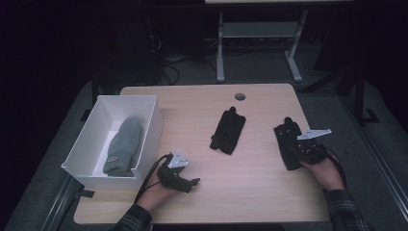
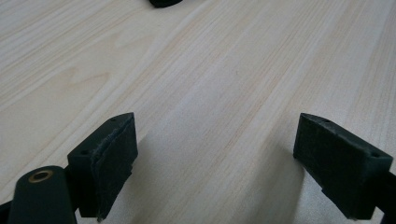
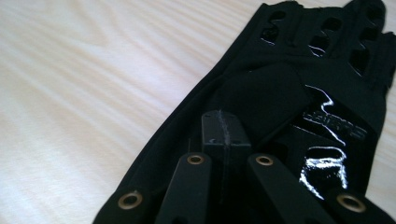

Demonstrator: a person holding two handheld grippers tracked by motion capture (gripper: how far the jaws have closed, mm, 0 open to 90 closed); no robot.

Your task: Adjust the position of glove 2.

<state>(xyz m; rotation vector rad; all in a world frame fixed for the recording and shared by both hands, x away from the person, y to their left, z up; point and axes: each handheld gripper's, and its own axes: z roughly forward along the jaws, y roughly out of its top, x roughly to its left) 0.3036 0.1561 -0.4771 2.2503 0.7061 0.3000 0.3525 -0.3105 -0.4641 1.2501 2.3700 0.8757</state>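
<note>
Box at the table's left holds one grey mitten. Your right gripper has its jaws pressed together over the black glove at the right side; whether cloth is pinched, you cannot tell. Your left gripper stands wide above bare wood. Another glove lies mid-table.

the left gripper hangs just above the pale wooden table, its two black jaws standing wide apart with nothing but bare wood grain between them. the fabric pad on the left-hand jaw looks frayed along its edge. a small piece of a black thing lies at the top edge, well apart from the jaws, too little of it in sight to tell what it is.
</note>
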